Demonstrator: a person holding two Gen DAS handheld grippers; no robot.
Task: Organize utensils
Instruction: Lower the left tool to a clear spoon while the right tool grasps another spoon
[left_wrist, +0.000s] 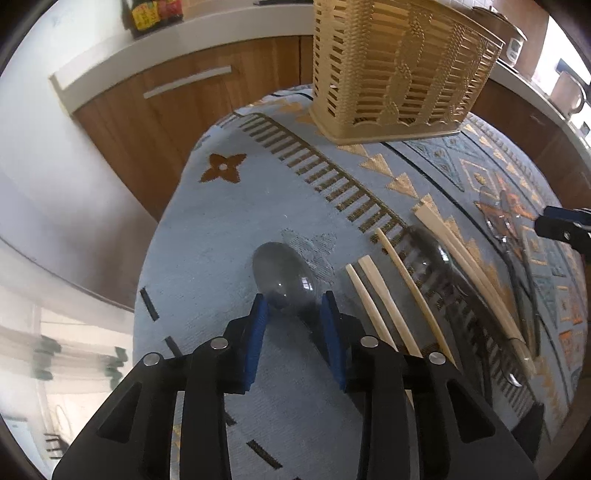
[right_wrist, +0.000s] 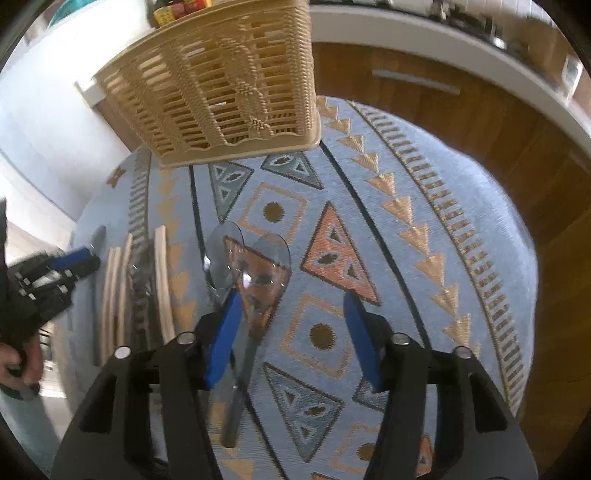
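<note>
The left gripper (left_wrist: 295, 308) is straddling a clear spoon (left_wrist: 282, 275), pads not gripping yet, risking a slippery squirt-out, while the right gripper (right_wrist: 291, 314) is hanging spread.

bright daylight, blurred fisheye edges

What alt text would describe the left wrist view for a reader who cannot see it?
The left gripper has its blue jaws on either side of a clear plastic spoon on a patterned blue tablecloth. Wooden chopsticks lie to the right, a woven basket stands behind.
</note>
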